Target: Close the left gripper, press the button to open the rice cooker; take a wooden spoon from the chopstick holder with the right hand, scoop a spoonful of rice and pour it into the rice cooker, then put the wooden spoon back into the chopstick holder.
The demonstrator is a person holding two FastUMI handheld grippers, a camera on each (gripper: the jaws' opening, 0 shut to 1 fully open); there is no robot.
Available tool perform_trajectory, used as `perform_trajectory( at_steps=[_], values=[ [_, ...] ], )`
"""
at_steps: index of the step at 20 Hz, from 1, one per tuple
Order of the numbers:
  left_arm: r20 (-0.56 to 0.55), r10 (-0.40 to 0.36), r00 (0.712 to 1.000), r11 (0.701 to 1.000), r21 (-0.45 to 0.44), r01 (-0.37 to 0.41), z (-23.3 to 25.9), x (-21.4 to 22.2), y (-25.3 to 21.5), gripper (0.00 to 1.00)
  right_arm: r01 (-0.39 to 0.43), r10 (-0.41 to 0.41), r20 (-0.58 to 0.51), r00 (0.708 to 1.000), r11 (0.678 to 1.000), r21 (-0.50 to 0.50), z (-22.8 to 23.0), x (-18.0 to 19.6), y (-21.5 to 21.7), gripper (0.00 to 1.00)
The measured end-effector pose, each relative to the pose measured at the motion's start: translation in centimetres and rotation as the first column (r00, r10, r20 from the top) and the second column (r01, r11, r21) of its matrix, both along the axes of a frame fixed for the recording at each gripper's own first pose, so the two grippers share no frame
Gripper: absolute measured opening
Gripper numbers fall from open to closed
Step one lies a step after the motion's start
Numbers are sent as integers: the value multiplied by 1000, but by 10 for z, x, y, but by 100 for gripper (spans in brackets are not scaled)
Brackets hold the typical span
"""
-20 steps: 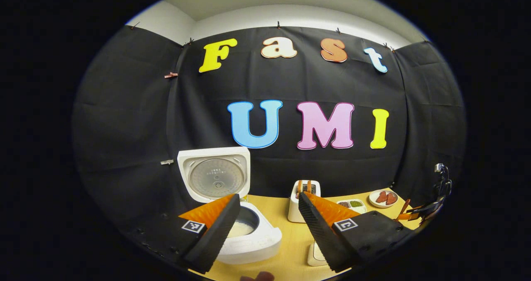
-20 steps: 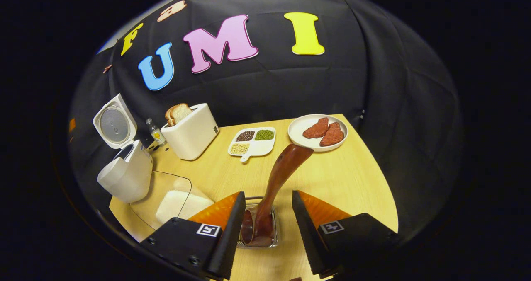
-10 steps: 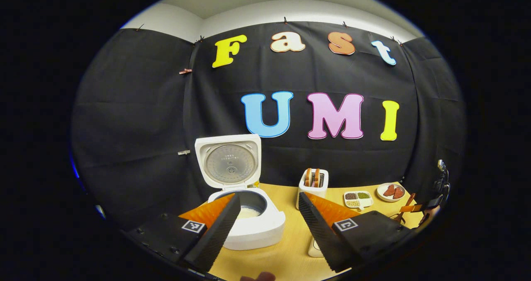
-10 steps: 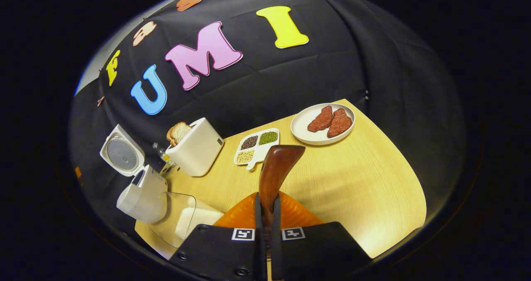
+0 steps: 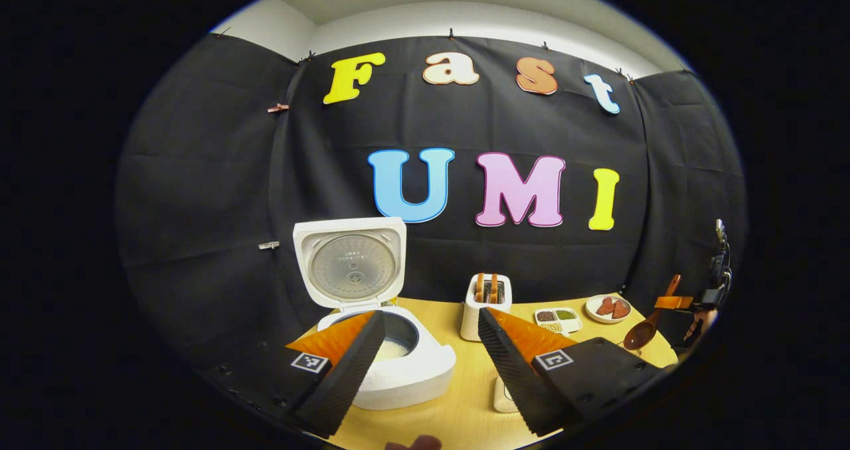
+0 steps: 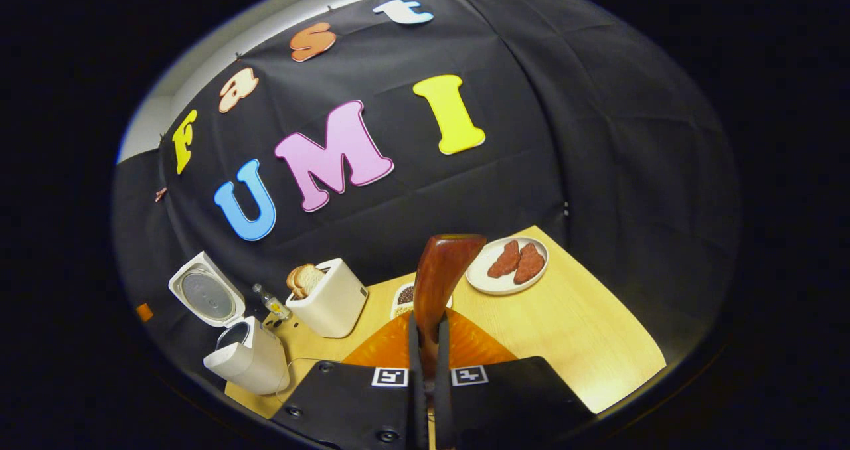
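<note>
Raised since earlier, right gripper [image 6: 426,350] clamps spoon [image 6: 439,274]; left gripper [image 5: 425,357] gapes empty. Rice likely at 7 o'clock; carry bowl level to cooker [image 6: 242,360].

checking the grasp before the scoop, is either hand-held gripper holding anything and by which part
The right hand-held gripper is shut on the wooden spoon, gripping its handle, not the bowl. The left hand-held gripper is open and holds nothing.

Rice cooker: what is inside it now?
The rice cooker stands with its lid up. A little white rice shows in the pot; the left fingers cover the rest.
</note>
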State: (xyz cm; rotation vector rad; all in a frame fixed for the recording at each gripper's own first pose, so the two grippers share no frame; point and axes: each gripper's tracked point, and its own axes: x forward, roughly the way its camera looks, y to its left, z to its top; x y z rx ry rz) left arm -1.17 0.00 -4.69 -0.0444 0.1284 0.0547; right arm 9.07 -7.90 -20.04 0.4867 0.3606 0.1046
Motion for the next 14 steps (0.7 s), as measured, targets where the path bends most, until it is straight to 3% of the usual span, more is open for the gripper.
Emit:
perform_trajectory(
  at_steps=[5,8,14],
  values=[
    [14,-68,998,998,0,68,-3,8,29,98,-46,61,92,994,988,-149,41,-17,79,8],
    [16,-105,994,994,0,105,-7,13,43,97,-111,139,96,986,960,-257,32,-22,140,9],
    [7,-143,990,990,-16,143,-14,11,69,98,-173,186,-24,982,845,-506,-50,-21,197,8]
  ],
)
